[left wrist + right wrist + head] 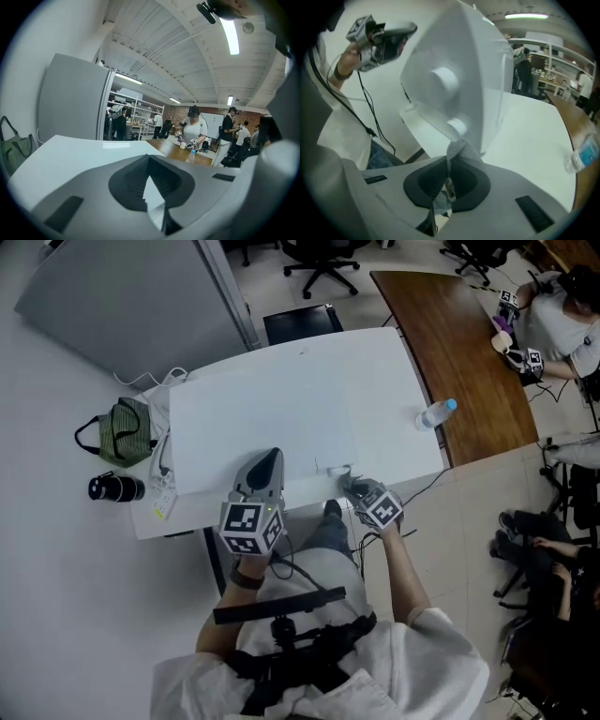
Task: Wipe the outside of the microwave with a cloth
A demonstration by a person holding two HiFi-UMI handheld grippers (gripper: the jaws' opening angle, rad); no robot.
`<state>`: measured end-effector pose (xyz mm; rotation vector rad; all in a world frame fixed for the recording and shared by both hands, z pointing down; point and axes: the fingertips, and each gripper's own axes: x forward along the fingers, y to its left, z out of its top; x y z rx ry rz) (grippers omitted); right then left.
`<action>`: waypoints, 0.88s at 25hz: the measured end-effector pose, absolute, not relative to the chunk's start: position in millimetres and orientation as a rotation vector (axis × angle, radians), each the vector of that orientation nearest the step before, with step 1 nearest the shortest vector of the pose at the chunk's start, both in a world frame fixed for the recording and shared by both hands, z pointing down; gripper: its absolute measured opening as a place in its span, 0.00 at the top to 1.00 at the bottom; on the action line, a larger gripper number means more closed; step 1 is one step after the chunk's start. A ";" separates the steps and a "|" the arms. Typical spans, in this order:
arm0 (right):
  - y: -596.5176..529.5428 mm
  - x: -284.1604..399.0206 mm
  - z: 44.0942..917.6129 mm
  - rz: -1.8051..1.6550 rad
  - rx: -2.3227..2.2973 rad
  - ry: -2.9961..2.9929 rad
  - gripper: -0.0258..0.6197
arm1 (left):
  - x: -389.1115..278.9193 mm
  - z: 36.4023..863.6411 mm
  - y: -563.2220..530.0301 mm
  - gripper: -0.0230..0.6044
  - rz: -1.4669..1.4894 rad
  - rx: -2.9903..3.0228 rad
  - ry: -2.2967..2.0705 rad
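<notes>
While the right gripper [354, 486] pinches a small grey cloth [339, 474] between its jaws, it is set low at the front right corner of the white microwave [262, 418], which stands on a white table [403, 409] directly before the person. The right gripper view shows the cloth [455, 149] bunched in the jaws just below the lower of two round knobs [457, 125] on the microwave's control panel [454, 61]. This placement suggests the front face is the surface about to be wiped. The left gripper [270, 457] hangs above the front edge of the microwave's top, its jaws pressed together on nothing. It appears to be held clear so as not to block the wiping side. From the right gripper view it is seen raised high [412, 27], well apart from the cloth. A water bottle [436, 414] stands at the table's right edge, near a wooden table [459, 352]. A green bag [122, 432] lies on the floor to the left. Both are well away from the work and play no evident part in it.
</notes>
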<state>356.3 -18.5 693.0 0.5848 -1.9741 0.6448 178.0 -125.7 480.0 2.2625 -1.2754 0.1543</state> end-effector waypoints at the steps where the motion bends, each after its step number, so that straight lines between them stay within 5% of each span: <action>1: 1.3 335.0 679.7 0.661 0.655 -2.019 0.94 | 162.3 480.9 -106.5 0.94 0.142 2.273 -1.257; 12: 91.7 48.1 503.8 0.395 1.336 -2.553 0.94 | -55.5 530.3 80.0 0.94 0.068 2.215 -1.238; 22: 125.9 2.0 398.0 0.132 1.265 -2.700 0.94 | -70.8 446.3 118.3 0.94 -0.096 2.366 -1.326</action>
